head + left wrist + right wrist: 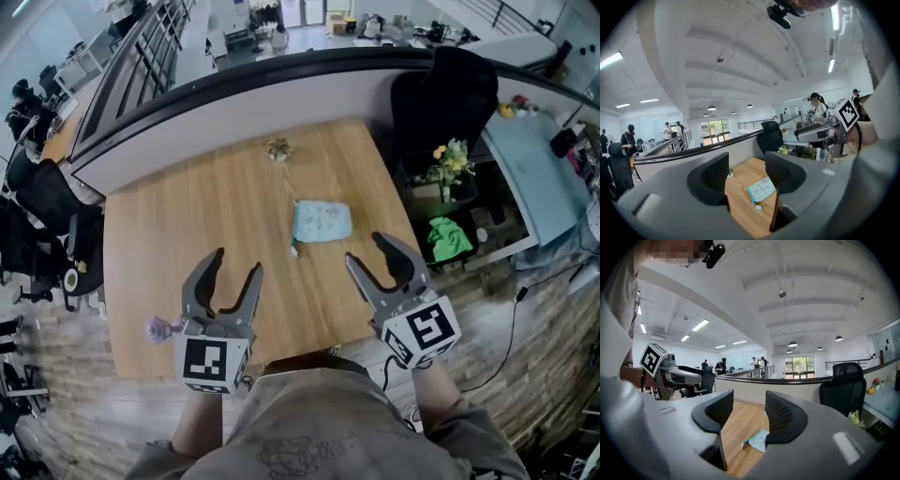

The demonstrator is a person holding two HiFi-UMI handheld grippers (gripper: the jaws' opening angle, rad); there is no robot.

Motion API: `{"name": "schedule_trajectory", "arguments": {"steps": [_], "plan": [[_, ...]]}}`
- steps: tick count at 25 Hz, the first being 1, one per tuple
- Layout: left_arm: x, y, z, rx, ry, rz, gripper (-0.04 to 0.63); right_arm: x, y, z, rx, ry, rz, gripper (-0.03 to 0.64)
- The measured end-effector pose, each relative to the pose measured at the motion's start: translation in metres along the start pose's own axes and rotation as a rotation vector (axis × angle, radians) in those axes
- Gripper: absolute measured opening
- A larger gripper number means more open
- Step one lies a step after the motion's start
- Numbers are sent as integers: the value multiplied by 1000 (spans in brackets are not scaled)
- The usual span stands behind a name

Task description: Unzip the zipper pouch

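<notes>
A pale blue zipper pouch (322,222) lies flat on the wooden table (187,234), right of its middle, with a small white pull tag at its near left corner. It also shows between the jaws in the left gripper view, pouch (760,189), and partly behind the right jaw in the right gripper view, pouch (757,440). My left gripper (236,262) hovers open over the table's near part, left of and short of the pouch. My right gripper (367,246) is open too, just right of and nearer than the pouch. Neither touches it.
A small dried plant sprig (277,149) sits near the table's far edge. A purple object (159,328) lies at the near left beside my left gripper. A black office chair (441,103) and a green cloth (448,238) are off the table's right side.
</notes>
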State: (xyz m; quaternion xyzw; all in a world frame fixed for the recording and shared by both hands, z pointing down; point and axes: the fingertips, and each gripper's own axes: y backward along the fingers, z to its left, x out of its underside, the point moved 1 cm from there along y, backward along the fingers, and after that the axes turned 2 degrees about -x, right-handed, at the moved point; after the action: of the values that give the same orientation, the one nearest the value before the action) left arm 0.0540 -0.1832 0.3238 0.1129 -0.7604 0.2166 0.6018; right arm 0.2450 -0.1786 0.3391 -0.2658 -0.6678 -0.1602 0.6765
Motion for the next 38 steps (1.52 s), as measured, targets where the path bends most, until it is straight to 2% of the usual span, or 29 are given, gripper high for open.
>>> {"name": "schedule_trajectory", "arguments": {"steps": [6, 9, 16, 21, 27, 32, 38], "plan": [[4, -13, 12, 14, -19, 4, 238, 10, -21, -1, -25, 7, 59, 213], [8, -20, 21, 20, -21, 10, 239, 17, -35, 0, -68, 20, 110, 213], [28, -56, 39, 41, -33, 57, 246, 31, -92, -32, -105, 164, 270, 213], [44, -88, 54, 52, -2, 75, 247, 53, -148, -54, -181, 197, 360, 213], [73, -130, 66, 73, -1, 106, 247, 102, -213, -75, -258, 210, 488, 213], [106, -157, 76, 92, 49, 155, 247, 163, -257, -88, -310, 252, 637, 213], [147, -186, 86, 109, 61, 195, 247, 233, -296, -95, -380, 260, 754, 213]]}}
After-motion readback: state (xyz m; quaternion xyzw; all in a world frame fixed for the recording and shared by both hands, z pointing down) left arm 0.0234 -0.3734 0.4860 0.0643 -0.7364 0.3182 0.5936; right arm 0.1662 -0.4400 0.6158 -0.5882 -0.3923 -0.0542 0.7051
